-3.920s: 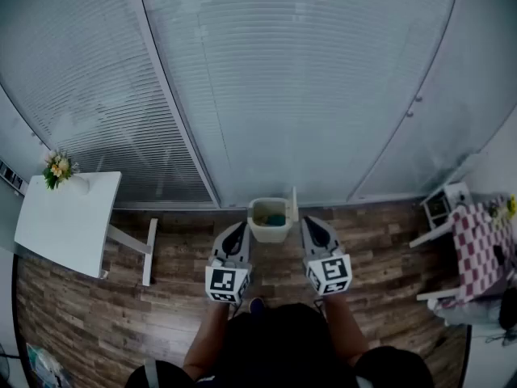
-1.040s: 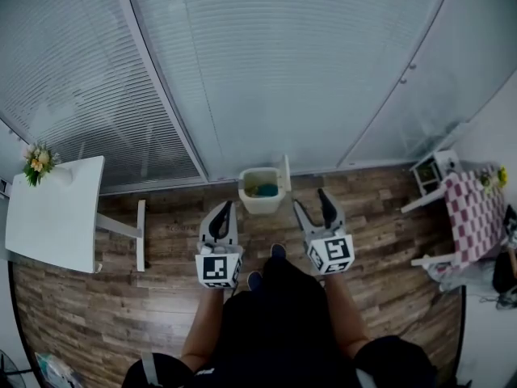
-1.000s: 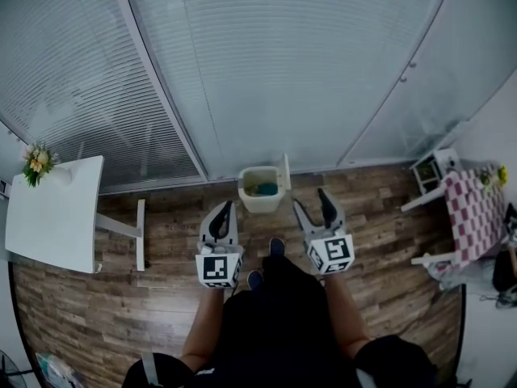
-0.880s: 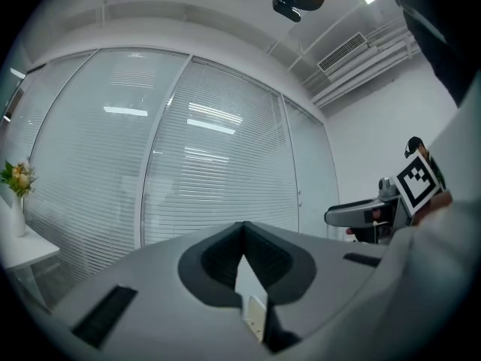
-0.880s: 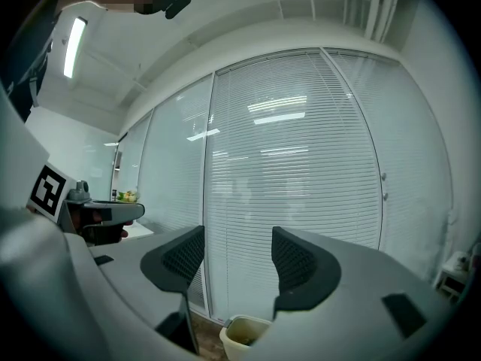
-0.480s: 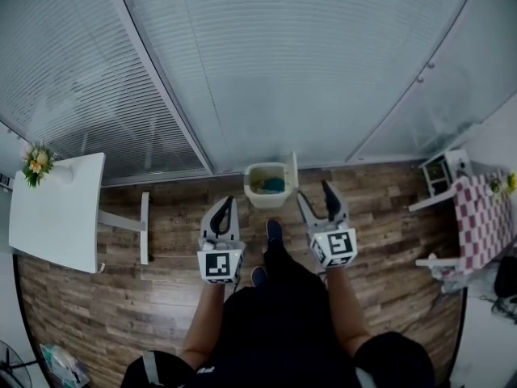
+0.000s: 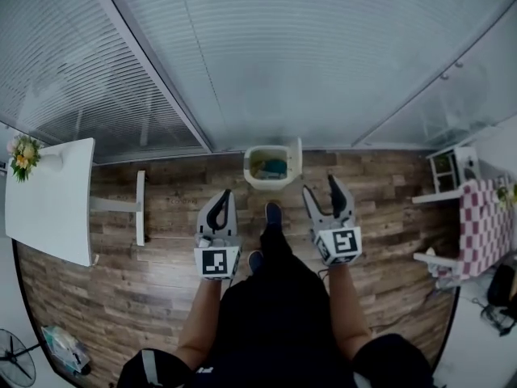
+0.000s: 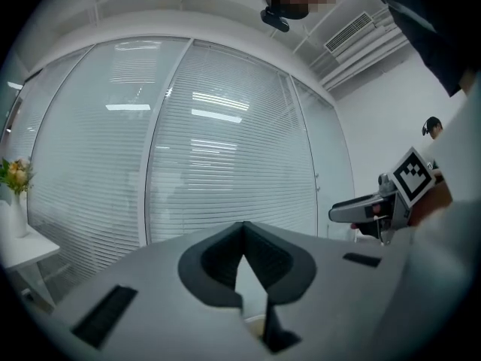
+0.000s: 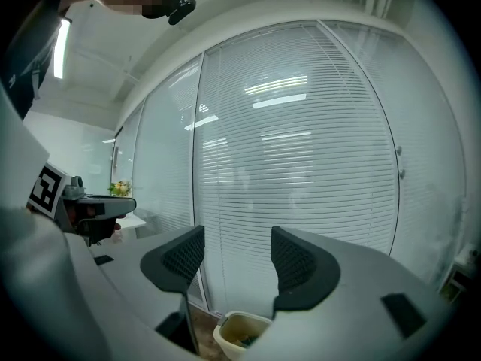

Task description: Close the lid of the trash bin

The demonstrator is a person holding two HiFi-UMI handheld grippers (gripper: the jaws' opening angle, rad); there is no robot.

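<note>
The person (image 7: 275,322) has stepped closer: the bin (image 7: 269,166), its lid (image 7: 298,155) upright, now sits just ahead of the right gripper (image 7: 321,189), jaws apart, empty; the left gripper (image 7: 223,197) has its jaws together.

The trash bin (image 7: 271,168) stands on the floor (image 7: 161,297) against the blinds (image 7: 283,55), straight ahead of the person. Its lid (image 7: 298,153) stands upright along the bin's right side. The left gripper (image 7: 221,202) and right gripper (image 7: 321,191) hang nearer than the bin, one to each side, apart from it. A tabletop (image 7: 48,204) lies far left, with flowers (image 7: 23,153) at its far corner.
</note>
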